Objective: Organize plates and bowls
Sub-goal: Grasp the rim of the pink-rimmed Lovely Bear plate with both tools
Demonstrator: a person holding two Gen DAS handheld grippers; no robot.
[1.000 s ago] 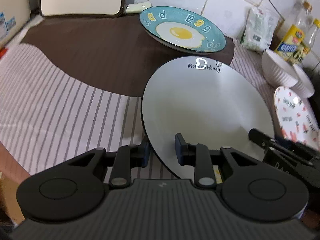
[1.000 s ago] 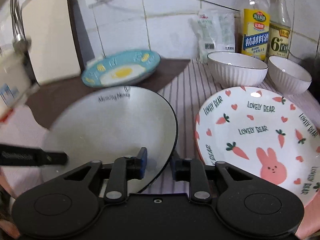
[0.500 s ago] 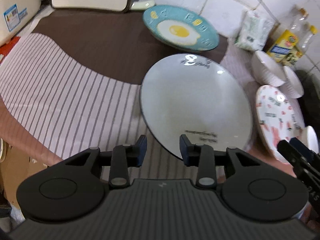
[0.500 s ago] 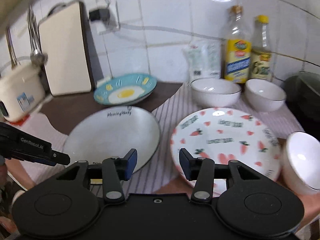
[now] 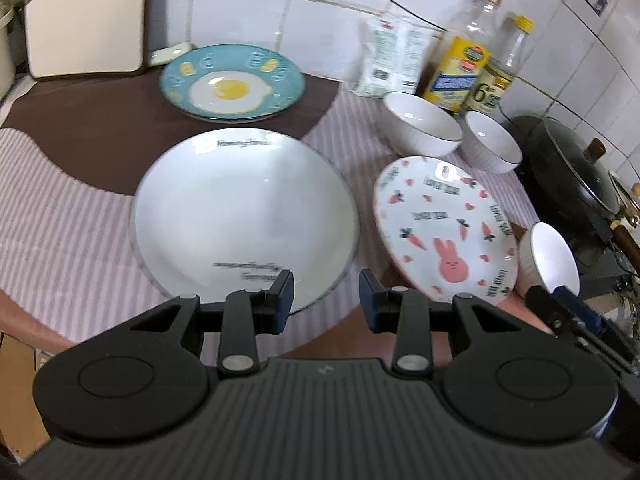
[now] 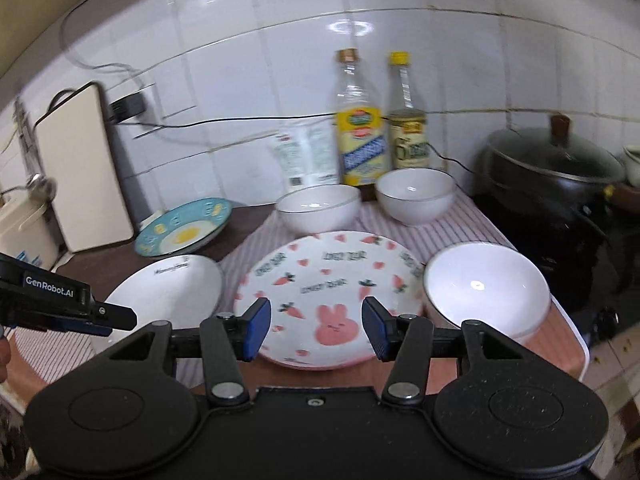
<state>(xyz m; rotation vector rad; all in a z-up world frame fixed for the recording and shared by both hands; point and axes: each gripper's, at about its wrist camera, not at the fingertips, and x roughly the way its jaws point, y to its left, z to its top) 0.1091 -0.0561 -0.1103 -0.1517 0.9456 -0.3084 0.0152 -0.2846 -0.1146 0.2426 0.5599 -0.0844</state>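
I see left claw (image 5: 326,300) parted, empty, above white plate (image 5: 244,212); right claw (image 6: 316,326) opening, empty, over bunny plate (image 6: 332,280).

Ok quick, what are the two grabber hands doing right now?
Left gripper: open, holding nothing.
Right gripper: jaws opening, nothing between them.
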